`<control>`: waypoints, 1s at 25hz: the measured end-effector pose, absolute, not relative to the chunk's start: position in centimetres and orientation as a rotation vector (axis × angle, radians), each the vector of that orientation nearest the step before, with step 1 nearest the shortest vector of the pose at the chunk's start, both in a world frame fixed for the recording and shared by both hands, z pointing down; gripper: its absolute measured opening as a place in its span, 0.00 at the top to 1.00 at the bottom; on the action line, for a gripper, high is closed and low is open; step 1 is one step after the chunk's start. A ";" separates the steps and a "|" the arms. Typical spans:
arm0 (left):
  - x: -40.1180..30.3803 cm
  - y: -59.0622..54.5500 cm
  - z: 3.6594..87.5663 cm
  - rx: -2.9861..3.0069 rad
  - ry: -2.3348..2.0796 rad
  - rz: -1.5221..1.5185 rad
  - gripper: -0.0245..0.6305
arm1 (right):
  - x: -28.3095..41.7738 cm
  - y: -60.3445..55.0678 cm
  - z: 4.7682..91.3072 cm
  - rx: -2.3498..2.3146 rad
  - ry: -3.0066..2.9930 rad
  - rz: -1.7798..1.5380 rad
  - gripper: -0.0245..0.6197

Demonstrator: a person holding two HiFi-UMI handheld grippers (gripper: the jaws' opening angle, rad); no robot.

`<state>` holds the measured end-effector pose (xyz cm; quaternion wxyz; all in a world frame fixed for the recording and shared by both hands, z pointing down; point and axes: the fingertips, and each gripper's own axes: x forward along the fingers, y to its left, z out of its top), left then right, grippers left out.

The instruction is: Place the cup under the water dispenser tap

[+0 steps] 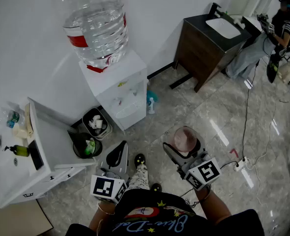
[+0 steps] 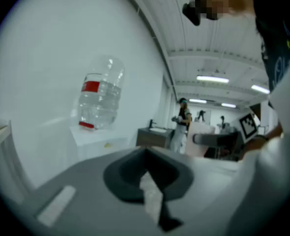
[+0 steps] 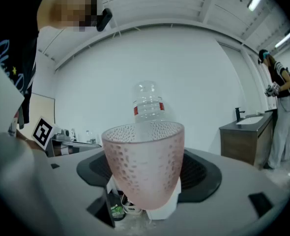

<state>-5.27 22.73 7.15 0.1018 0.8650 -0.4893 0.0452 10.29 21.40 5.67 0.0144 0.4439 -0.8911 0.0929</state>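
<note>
The pink cup (image 3: pixel 144 163) is being pinched upright between the jaws of the right gripper (image 1: pixel 183 150), well apart from the water dispenser (image 1: pixel 120 87). The jaws of the left gripper (image 2: pixel 146 154) are being held pressed together.

One cup (image 1: pixel 185 137), one dispenser (image 1: pixel 120 85), two bins (image 1: pixel 97 123)

Script lettering on the person's shirt (image 1: pixel 150 223) seems to begin "Blue", the rest unreadable.
</note>
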 end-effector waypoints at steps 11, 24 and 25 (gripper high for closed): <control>-6.3 9.4 12.9 2.582 -1.362 0.139 0.97 | 2.4 5.4 16.4 1.233 -2.735 0.246 0.39; -6.1 3.7 32.6 2.373 -1.488 0.168 0.97 | -1.2 -4.1 40.4 1.153 -2.644 0.282 0.39; -6.0 3.6 33.6 2.367 -1.486 0.171 0.97 | -1.3 -4.7 41.8 1.160 -2.637 0.278 0.39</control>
